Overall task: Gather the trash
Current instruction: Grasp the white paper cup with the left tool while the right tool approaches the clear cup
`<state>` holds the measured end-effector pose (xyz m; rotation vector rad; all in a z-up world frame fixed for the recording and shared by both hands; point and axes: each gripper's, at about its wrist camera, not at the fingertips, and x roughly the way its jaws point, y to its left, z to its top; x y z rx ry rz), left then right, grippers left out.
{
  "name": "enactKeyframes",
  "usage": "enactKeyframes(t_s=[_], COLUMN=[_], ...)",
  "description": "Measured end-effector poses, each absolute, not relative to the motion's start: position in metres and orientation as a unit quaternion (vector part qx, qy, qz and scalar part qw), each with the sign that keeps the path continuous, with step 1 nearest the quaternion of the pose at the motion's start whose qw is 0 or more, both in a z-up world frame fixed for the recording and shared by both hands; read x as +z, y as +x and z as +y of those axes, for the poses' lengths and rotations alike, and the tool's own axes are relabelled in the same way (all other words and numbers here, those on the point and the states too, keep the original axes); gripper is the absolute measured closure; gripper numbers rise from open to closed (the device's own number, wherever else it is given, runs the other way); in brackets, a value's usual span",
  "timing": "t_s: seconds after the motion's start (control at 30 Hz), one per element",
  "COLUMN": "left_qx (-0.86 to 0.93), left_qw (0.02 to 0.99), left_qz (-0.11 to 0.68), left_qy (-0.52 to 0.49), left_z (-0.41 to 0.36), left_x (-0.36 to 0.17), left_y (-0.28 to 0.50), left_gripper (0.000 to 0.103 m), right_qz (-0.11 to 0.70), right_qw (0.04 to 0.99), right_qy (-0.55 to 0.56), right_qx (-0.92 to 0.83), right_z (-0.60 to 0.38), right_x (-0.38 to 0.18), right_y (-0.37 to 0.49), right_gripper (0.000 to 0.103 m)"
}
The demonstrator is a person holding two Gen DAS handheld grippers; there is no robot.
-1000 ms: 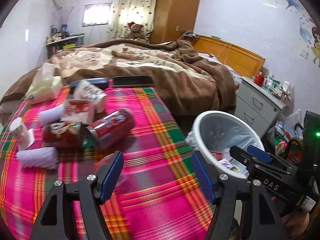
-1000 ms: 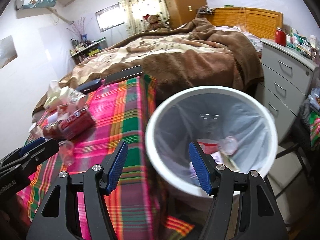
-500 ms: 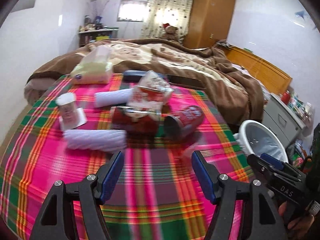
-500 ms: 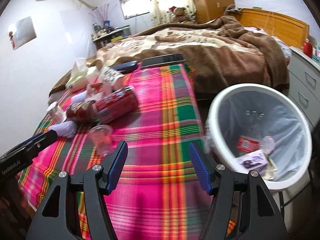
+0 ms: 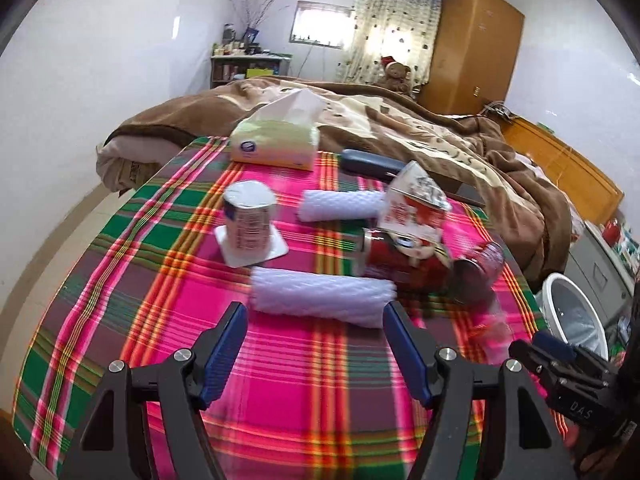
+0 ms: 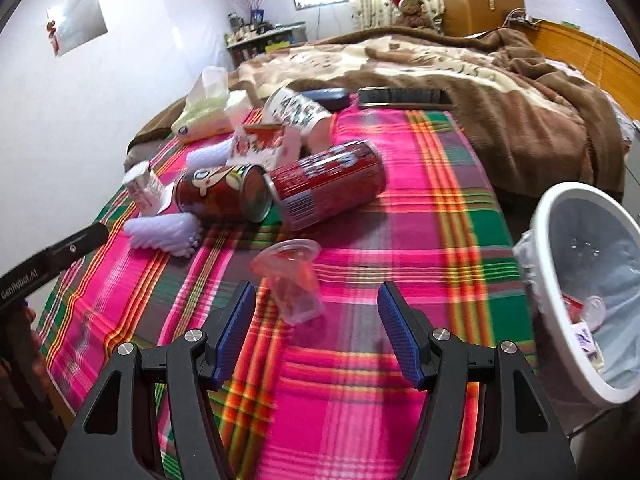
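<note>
Where the plaid cloth (image 5: 312, 372) covers the table, pink, green and orange bands run under a cluster of rubbish at its far half. Two red cans (image 6: 324, 184) lie on their sides touching end to end, a torn red-and-white carton (image 5: 412, 212) leaning on them. Two white foam sleeves (image 5: 320, 300) lie flat, one near, one further back. A small white cup (image 5: 248, 220) stands upside down on its peeled lid. A clear plastic cup (image 6: 292, 280) lies tipped over just ahead of the right gripper (image 6: 316, 316), whose jaws stand apart with nothing between them. The left gripper (image 5: 316, 340) is likewise spread and empty, the near sleeve just beyond its tips. A tissue pack (image 5: 276, 140), a dark case (image 5: 368, 162) and a phone (image 6: 404, 98) sit at the far edge. Beyond is a bed under a brown blanket (image 6: 460, 76), white walls, a curtained window (image 5: 392, 44), a wooden wardrobe (image 5: 472, 48) and a cluttered shelf (image 5: 244, 66). A white lined bin (image 6: 560, 220) stands off the table's right side, holding a few scraps.
</note>
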<state>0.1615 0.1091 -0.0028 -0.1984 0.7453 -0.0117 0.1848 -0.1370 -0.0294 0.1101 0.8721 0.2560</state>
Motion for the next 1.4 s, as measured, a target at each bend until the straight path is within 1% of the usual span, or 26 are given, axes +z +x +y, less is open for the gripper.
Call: enactKeyframes(t_s=[0.2, 0.23, 0.3, 0.37, 0.43, 1.07, 1.4], left_qx=[0.011, 0.015, 0.025, 0.025, 0.024, 0.028, 0.031], left_qw=[0.922, 0.922, 0.923, 0.922, 0.919, 0.913, 0.911], left_qz=[0.373, 0.373, 0.371, 0.371, 0.376, 0.399, 0.404], left_qy=[-0.099, -0.101, -0.102, -0.109, -0.114, -0.078, -0.071], left_z=[0.139, 0.143, 0.151, 0.158, 0.164, 0.165, 0.163], left_x=[-0.009, -0.010, -0.010, -0.012, -0.014, -0.032, -0.042], left_y=[0.178, 0.181, 0.188, 0.197, 0.206, 0.279, 0.301], left_gripper=[0.033, 0.033, 0.033, 0.033, 0.032, 0.030, 0.030], right_qz=[0.430, 0.432, 0.436, 0.441, 0.444, 0.444, 0.448], right_qw=[0.893, 0.891, 0.890, 0.887, 0.886, 0.885, 0.883], right_qy=[0.055, 0.056, 0.055, 0.051, 0.048, 0.061, 0.066], right_qx=[0.125, 0.124, 0.125, 0.125, 0.126, 0.123, 0.127], right_z=[-0.127, -0.125, -0.123, -0.120, -0.118, -0.120, -0.120], right_x=[-0.034, -0.035, -0.037, -0.039, -0.041, -0.039, -0.041], right_y=[0.194, 0.196, 0.198, 0.200, 0.202, 0.210, 0.213], right_gripper=[0.039, 0.044, 0.050, 0.052, 0.058, 0.059, 0.059])
